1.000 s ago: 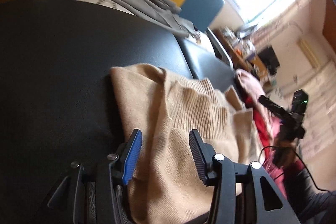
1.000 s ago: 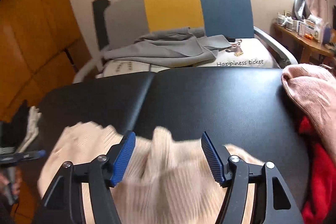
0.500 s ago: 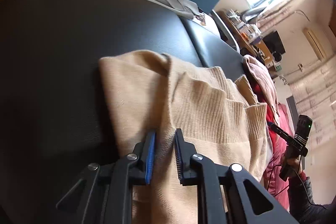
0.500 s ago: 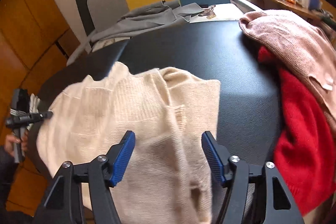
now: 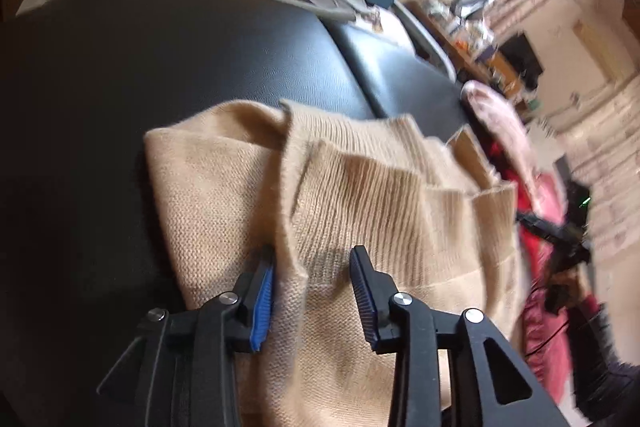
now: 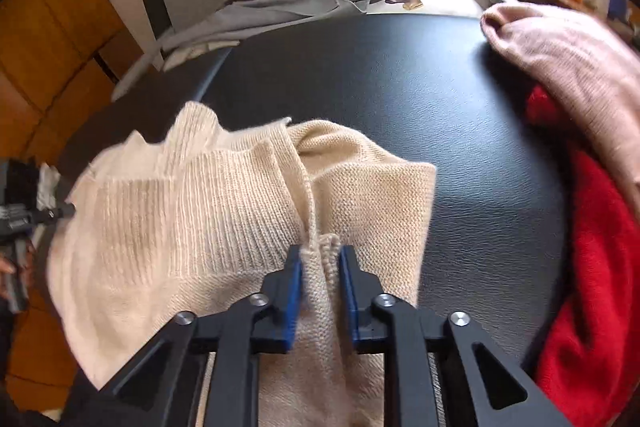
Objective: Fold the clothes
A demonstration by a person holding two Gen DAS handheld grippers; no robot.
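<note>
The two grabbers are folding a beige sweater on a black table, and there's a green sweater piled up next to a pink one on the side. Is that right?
Almost. The sweater piled by the pink sweater is red, not green; the right wrist view shows it clearly. The rest holds: the beige sweater lies on the black table, with the right gripper pinching a fold and the left gripper open over it.

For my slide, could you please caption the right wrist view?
Right tool pinching a beige sweater fold on a black table.
</note>
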